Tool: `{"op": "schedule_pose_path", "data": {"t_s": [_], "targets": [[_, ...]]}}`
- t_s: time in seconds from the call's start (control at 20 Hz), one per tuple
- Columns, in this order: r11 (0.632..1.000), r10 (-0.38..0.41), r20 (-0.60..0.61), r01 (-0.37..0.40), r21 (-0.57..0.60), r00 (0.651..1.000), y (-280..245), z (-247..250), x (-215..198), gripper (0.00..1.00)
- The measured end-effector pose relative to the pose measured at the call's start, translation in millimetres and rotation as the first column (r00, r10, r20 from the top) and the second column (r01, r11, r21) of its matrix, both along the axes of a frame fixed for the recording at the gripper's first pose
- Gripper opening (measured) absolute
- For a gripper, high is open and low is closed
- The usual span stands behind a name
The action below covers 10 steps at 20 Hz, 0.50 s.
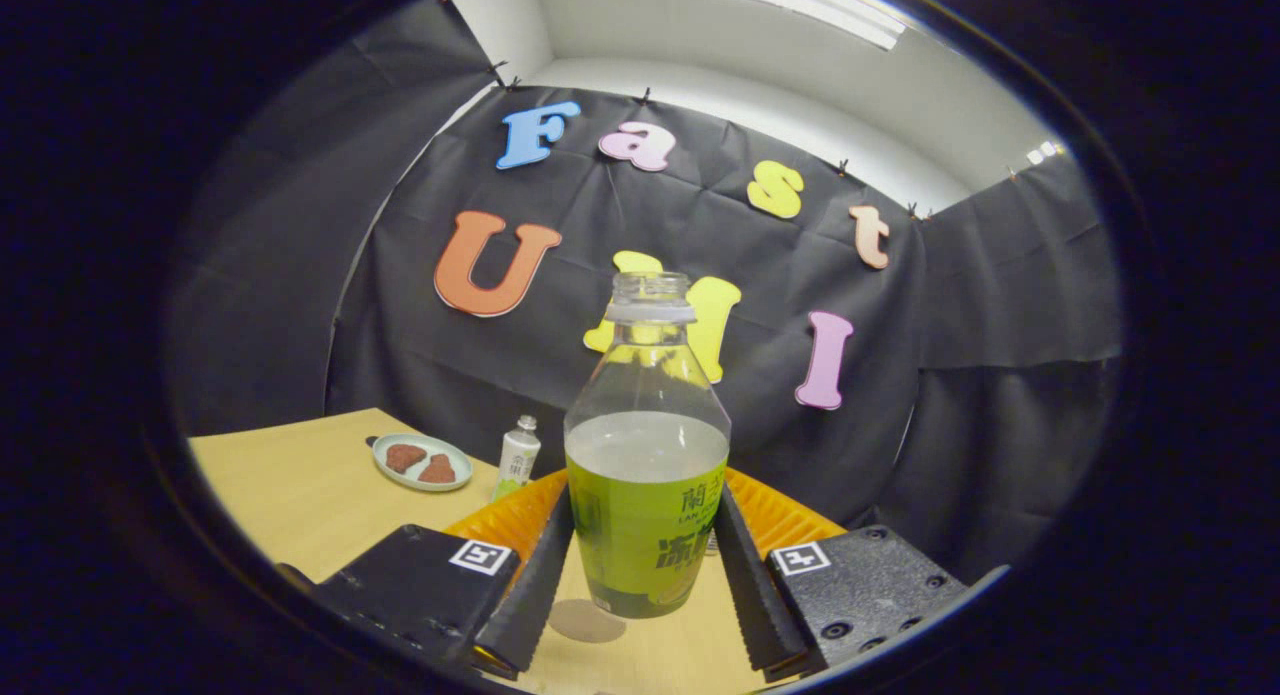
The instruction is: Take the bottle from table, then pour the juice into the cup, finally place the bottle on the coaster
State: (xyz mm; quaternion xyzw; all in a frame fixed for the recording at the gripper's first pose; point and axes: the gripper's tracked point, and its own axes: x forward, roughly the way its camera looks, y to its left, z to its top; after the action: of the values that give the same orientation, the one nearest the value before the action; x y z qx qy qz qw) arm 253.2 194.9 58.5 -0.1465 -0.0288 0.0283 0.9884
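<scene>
So the bottle (647, 455) stands upright between the two fingers of the gripper (640, 575), cap off, roughly half full of pale juice, with a green label round its lower half. Both fingers (530, 585) look to be pressed up against its sides, so it's pinched, though the contact on the far side of the label is hard to see. Its base seems to hover just above the table (300, 485); can't say for sure.

Hidden stuff: an orange ribbed thing (510, 520) behind the bottle is mostly blocked by the bottle and fingers, so I can't tell what it is. A round flat disc (587, 621) lies on the table just beside the bottle's base, partly cut off by the left finger, maybe the coaster.

Count: one big bottle, one small bottle (518, 457) further back, one plate (421, 462) with two brownish pieces on it.
</scene>
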Motion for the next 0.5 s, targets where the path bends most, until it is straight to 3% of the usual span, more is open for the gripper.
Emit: {"op": "schedule_pose_path", "data": {"t_s": [0.3,0.5], "targets": [[0.974,0.085,-0.137,-0.053,0.22,0.987,1.2,-59.9,46.8,0.8],[0.935,0.102,-0.202,-0.024,0.354,0.974,-14.9,-97.3,77.8,0.8]]}}
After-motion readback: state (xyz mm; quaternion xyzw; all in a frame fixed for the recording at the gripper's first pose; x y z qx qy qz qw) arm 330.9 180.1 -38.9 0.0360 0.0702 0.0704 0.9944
